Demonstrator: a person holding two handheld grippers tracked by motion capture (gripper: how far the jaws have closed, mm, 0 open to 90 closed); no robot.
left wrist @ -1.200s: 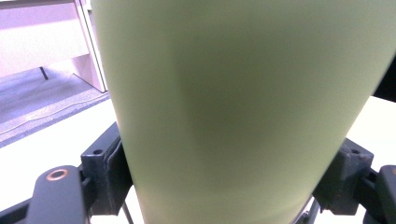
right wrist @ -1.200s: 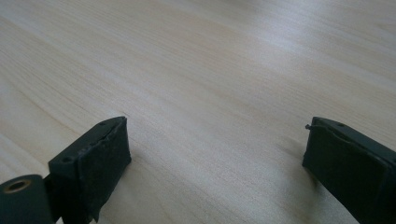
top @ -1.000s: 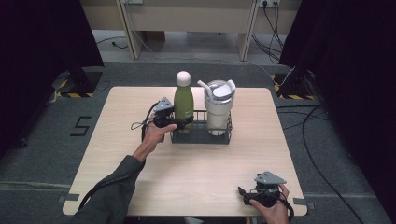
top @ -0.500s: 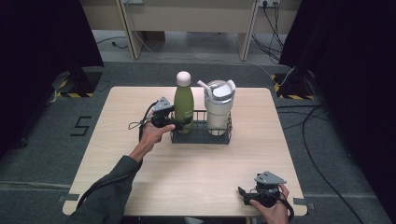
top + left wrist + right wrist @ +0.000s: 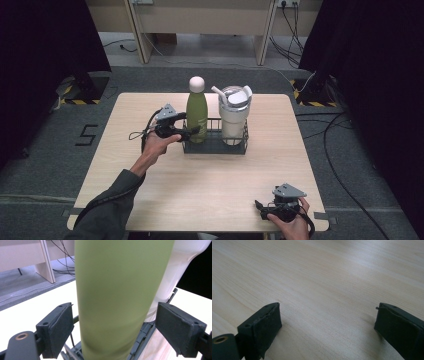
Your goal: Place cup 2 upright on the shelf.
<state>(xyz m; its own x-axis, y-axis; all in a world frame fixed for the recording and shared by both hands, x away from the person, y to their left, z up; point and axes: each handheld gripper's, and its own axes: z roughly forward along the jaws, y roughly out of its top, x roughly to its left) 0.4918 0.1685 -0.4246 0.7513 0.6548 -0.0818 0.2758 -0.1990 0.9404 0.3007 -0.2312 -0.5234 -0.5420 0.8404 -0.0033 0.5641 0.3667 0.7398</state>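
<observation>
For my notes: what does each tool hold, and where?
Nothing. The left tool straddles the green bottle low down, pads not touching; the right tool is empty.

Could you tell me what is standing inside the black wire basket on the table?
The wire basket holds a green bottle and a white tumbler, side by side. Their bases and the basket floor beneath them are covered.

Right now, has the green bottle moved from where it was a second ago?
No. The green bottle still stands in the left end of the black basket, right beside the white cup, same as before.
</observation>
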